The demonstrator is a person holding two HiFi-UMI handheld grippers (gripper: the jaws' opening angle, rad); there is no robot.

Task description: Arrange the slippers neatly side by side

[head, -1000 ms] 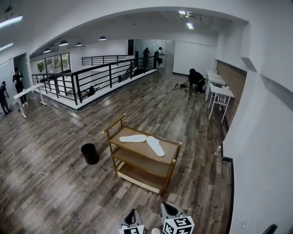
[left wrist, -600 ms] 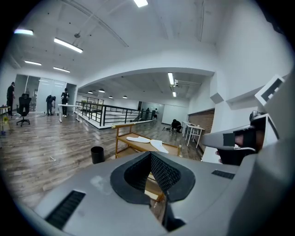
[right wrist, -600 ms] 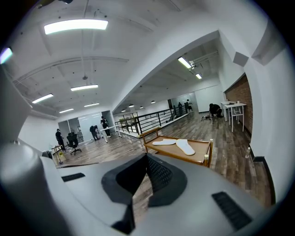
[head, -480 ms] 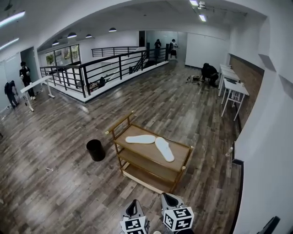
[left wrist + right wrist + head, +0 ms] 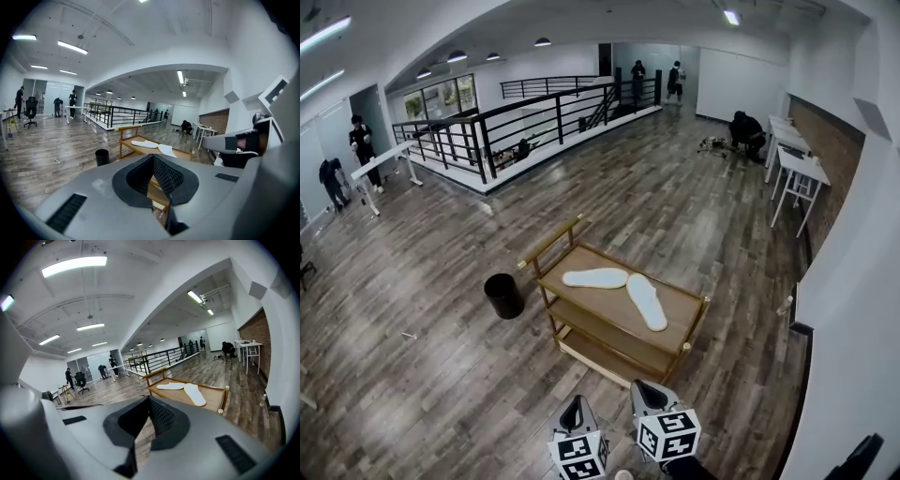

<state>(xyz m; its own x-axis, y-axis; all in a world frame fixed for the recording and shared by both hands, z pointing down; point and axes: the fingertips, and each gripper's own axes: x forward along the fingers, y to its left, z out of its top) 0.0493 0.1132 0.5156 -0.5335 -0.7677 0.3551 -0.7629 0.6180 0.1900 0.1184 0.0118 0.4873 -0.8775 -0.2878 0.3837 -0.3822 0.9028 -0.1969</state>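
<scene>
The wooden cart (image 5: 686,306) sits nearer and larger than a second ago. The left gripper (image 5: 574,413) and right gripper (image 5: 648,395) are both closed and empty, well short of it. Ahead on the cart's top shelf, the left slipper (image 5: 595,277) lies crosswise and the right slipper (image 5: 647,301) is angled, their ends close together.

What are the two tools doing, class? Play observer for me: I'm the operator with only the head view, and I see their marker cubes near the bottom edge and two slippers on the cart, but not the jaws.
Observer: The left tool is shut. Its own view shows the jaws pressed together with nothing between them.
Operator: And the other one?
Observer: The right tool is shut and empty too. Its view shows the jaws closed.
</scene>
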